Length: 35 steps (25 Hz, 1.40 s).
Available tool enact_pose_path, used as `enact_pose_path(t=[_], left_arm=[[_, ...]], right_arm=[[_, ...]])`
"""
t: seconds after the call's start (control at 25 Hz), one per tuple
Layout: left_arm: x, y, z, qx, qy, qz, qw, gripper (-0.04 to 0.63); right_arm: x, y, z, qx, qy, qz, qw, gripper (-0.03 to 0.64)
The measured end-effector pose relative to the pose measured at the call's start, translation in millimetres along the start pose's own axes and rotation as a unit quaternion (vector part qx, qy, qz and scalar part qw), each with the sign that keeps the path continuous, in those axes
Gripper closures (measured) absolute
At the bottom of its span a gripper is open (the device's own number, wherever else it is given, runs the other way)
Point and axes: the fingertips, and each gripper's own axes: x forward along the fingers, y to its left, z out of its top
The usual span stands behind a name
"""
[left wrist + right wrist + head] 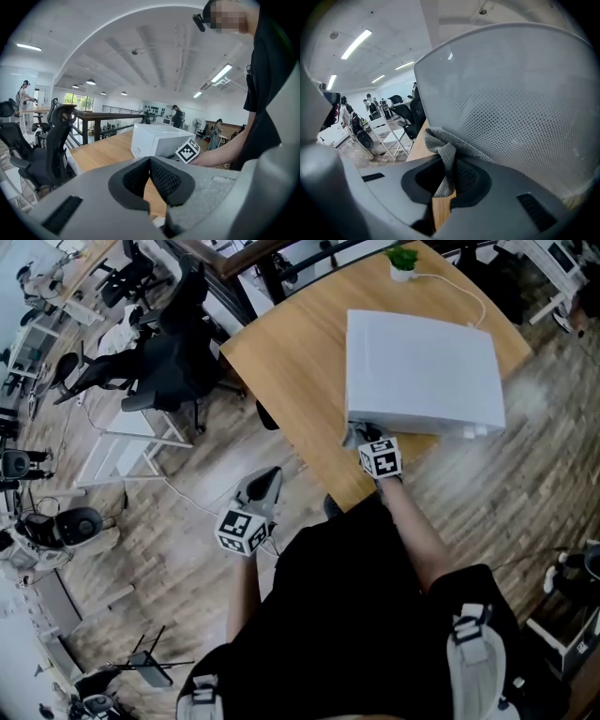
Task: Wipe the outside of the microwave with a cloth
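A white microwave (420, 371) stands on a wooden table (291, 362). My right gripper (367, 439) is at the microwave's front lower left corner, shut on a grey cloth (444, 151) that presses against the dotted door glass (520, 117). The cloth (356, 435) shows as a small grey bunch in the head view. My left gripper (264, 486) hangs off the table's near edge over the floor, shut with nothing in it. In the left gripper view (150, 176) its pads meet, with the microwave (157, 140) beyond.
A small potted plant (402, 261) and a white cable (459, 287) sit behind the microwave. Black office chairs (155, 362) and a white rack (127, 442) stand left of the table. A railing (105, 117) runs behind the table, and people stand in the distance.
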Motion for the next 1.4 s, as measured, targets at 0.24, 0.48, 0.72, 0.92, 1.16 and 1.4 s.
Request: enact_pose_path(t=[0.24,0.48,0.72,0.92,1.16,1.4], left_arm=[[6.8,6.2,1.2,0.004,0.001,-0.022,0.9998,0.594],[13.4,8.4,-0.7,0.007,0.008,-0.04,0.9991,0.594],[16.5,6.7,-1.7,0.014,0.019,-0.052,0.9984,0.594],[24.3,4.9,7.4,0.018,0.018,-0.053,0.9983,0.594],[51.1,-18.0,18.2,0.022,0.019,-0.069,0.9972,0.594],[70.4,-42.1,23.1,0.023,0.018,-0.077,0.9966,0.594]], right_arm=[[7.8,-6.0,-13.5,0.008,0.018,-0.016,1.0,0.589],[11.7,-7.7,-14.2,0.015,0.018,-0.021,1.0,0.589],[11.1,-10.9,-17.9,0.026,0.016,-0.023,0.999,0.589],[1.9,-23.8,-18.3,0.028,0.013,-0.033,0.999,0.588],[-18.6,-59.1,-20.6,0.019,0.015,-0.045,0.999,0.588],[-43.3,-91.0,-36.7,0.029,0.03,-0.054,0.998,0.588]])
